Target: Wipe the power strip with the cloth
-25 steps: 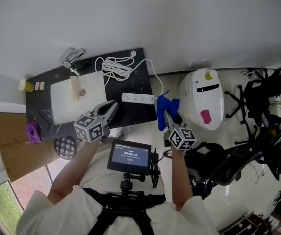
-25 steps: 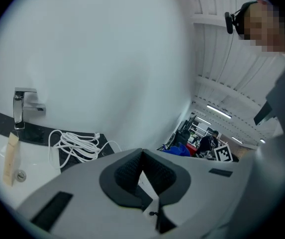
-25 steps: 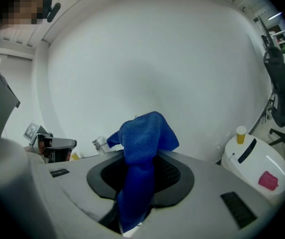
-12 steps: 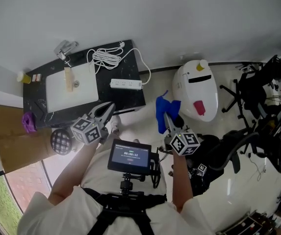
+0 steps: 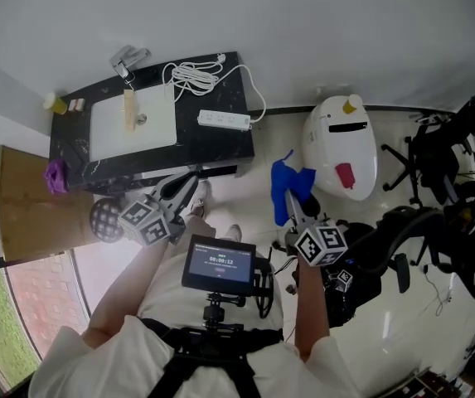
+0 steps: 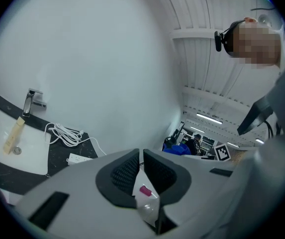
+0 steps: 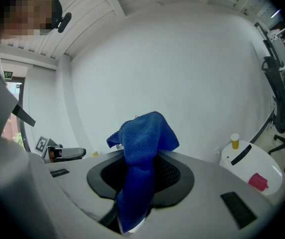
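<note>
We see a nubby blue cloth (image 7: 141, 143) and a smooth white plastic power strip (image 5: 225, 120) on the glossy black marbled counter (image 5: 230, 151).

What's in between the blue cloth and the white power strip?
Nothing. In the head view, only the black counter corner and pale floor separate the cloth, held by the right gripper, from the power strip.

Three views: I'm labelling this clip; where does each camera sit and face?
Head view: on the person's head, steeply down at counter, power strip, left gripper, right gripper, forearms.
Left gripper view: on that gripper, along near-shut jaws toward sink and power strip.
Right gripper view: on that gripper, along jaws clamping the blue cloth, toward wall.
Shared: power strip, head and left gripper views.
</note>
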Available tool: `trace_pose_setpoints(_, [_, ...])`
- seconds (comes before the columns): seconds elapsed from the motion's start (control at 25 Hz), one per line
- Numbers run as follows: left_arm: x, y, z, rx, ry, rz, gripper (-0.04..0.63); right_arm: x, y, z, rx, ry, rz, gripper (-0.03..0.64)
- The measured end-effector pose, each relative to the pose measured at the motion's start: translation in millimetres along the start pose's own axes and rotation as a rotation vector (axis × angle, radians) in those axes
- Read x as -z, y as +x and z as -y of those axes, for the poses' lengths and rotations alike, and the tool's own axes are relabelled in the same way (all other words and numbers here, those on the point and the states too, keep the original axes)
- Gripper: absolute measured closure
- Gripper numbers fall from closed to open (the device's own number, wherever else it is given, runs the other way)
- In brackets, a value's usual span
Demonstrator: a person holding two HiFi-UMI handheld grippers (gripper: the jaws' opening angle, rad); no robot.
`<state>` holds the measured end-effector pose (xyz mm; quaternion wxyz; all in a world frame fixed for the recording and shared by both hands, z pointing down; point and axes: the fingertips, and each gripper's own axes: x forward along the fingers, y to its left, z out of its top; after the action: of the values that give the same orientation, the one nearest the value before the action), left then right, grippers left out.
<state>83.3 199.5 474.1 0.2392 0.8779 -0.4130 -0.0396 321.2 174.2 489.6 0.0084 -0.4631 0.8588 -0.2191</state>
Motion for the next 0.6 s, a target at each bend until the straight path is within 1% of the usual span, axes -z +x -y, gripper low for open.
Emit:
trace_pose_setpoints(0.12, [0.4,-25.3,7.4,-0.009,-0.009,0.039,0.577,6.7,-10.0,-15.8,-0.018,-0.001,-0.002,0.512])
trace_pose_setpoints(0.16, [0.0,-32.7,8.6,-0.013,-0.01,0.044,0.555,7.9,-12.3,-21.5,-0.023,0.0,-0.002,0.512])
trace_pose_setpoints(0.24, [-2.4,-46.1,9.0,-0.019,-0.001,0.051,0.554,10.0,-14.4,-33.1,-0.034,0.003,0.001,0.512])
trace_pose_setpoints(0.36, [-5.8,-61.8,4.5,-0.021,0.003,0.053,0.551,15.4,-13.9,-47.7,-0.036,0.002,-0.003,0.512])
trace_pose_setpoints(0.6, [-9.5,-85.0,-12.4,-0.006,-0.023,0.039,0.549,19.8,-13.9,-78.2,-0.014,0.003,-0.003,0.512])
